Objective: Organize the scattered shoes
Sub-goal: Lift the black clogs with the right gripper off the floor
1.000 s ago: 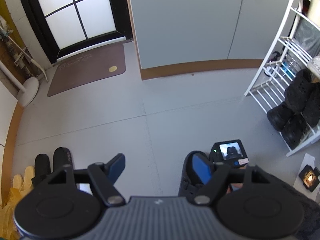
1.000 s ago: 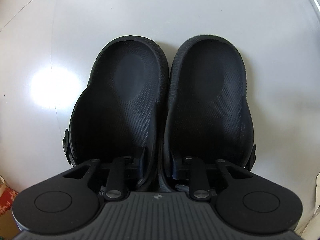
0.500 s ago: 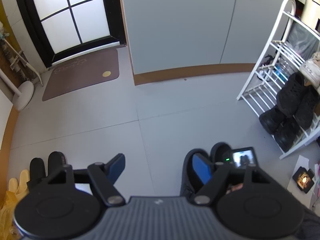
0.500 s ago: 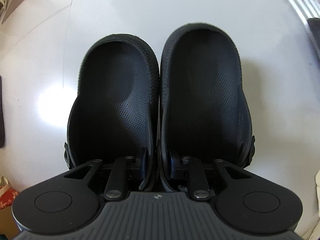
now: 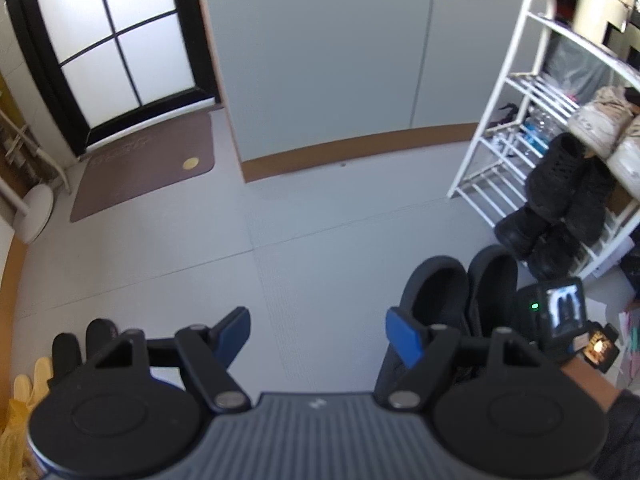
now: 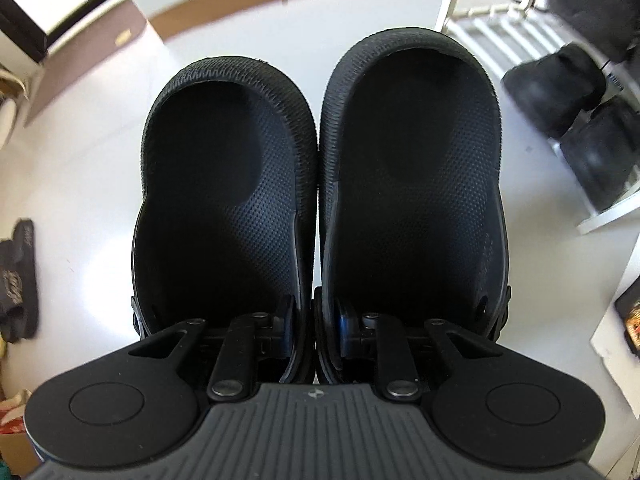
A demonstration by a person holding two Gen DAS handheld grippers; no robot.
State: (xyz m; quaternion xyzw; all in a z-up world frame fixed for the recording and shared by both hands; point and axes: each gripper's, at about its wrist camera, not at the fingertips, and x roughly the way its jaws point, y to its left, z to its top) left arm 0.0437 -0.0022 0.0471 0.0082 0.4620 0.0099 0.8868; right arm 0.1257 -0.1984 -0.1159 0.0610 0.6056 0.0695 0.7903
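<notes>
Carrying the clogs to the rack

Your right tool (image 6: 314,328) pinches both black clogs (image 6: 320,184) by their inner walls, just beside the white shoe rack (image 5: 516,128); keep them level. Left tool (image 5: 318,330) is wide, empty.

The floor (image 5: 328,240) is pale grey, smooth and glossy, crossed by thin seams. A brown doormat (image 5: 144,168) lies flat on it before the dark-framed door. At the left edge, 2 black slides (image 5: 82,340) sit side by side on the floor, with something yellow (image 5: 28,384) just beside them. A white wire shoe rack (image 5: 516,152) stands on the floor at the right, against the wall. Its lower shelves carry black boots (image 5: 560,184), stacked close together; a higher shelf holds pale sneakers (image 5: 596,120). Papers (image 5: 628,344) lie on the floor near the rack's foot.
</notes>
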